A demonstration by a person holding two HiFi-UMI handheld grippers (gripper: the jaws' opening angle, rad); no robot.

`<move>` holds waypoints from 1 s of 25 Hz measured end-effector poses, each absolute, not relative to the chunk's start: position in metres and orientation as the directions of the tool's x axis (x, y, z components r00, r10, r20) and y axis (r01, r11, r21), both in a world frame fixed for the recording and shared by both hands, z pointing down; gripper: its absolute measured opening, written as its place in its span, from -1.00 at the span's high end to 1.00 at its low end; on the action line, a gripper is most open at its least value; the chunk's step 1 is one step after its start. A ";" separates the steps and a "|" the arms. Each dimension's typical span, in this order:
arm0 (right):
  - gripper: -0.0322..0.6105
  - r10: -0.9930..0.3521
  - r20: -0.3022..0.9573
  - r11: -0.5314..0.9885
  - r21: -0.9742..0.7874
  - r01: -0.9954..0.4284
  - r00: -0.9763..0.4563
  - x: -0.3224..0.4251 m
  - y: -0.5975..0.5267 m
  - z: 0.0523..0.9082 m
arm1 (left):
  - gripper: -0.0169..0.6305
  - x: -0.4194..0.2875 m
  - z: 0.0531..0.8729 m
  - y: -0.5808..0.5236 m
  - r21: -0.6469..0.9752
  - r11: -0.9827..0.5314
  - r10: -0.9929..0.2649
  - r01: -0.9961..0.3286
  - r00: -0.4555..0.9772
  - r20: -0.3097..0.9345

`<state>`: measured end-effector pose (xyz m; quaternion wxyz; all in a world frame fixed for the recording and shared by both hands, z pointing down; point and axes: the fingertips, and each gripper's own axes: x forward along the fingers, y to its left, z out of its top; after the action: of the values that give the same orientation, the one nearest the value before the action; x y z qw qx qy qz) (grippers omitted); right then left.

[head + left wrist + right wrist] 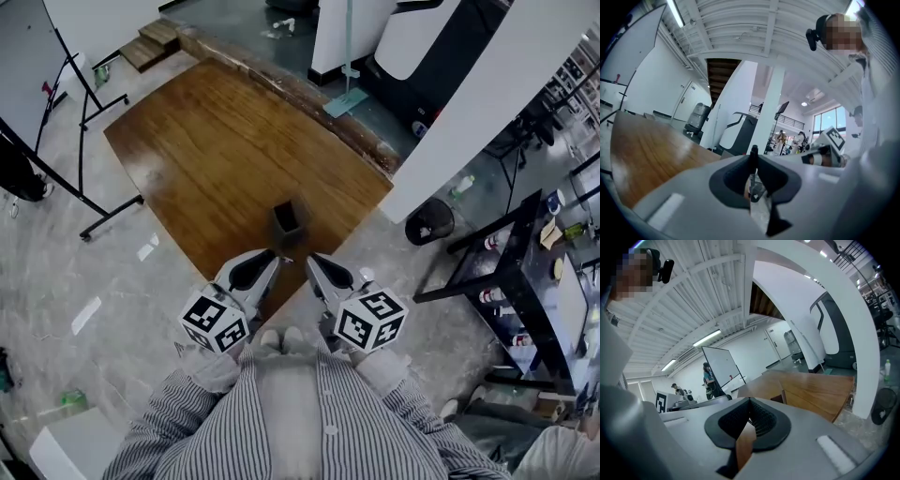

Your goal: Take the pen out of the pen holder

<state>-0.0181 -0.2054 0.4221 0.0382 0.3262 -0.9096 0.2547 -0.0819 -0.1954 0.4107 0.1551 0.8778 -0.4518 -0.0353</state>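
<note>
Between the left fingers [733,180] a pen [753,157] stands upright, pinched; pen holder [289,223] just ahead; right fingers [764,420] pressed together, empty.

hidden: pen [753,151] body, in left gripper [753,161] (tip shows); unclear: pen holder [290,221] inside

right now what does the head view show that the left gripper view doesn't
Only the head view: the open top of the dark pen holder on the wooden table, and the person's striped shirt. Only the left gripper view: a thin dark pen pinched between the jaws of the left gripper. Both: the table and the right gripper with its marker cube.
</note>
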 end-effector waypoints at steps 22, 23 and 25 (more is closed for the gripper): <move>0.90 -0.564 0.267 0.659 -0.425 -0.621 -0.782 -0.024 -0.187 0.425 | 0.79 -0.087 0.416 -0.179 0.342 -0.525 -0.808 -0.779 0.583 0.085; 0.90 -0.565 0.266 0.658 -0.425 -0.621 -0.781 -0.024 -0.187 0.425 | 0.79 -0.088 0.416 -0.179 0.342 -0.524 -0.809 -0.780 0.581 0.085; 0.90 -0.566 0.267 0.658 -0.424 -0.623 -0.780 -0.025 -0.187 0.424 | 0.79 -0.090 0.415 -0.178 0.343 -0.524 -0.809 -0.780 0.581 0.084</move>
<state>-0.0250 -0.1869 0.4238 0.0557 0.3271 -0.9087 0.2533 -0.0897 -0.1783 0.4155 0.1743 0.8719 -0.4557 -0.0427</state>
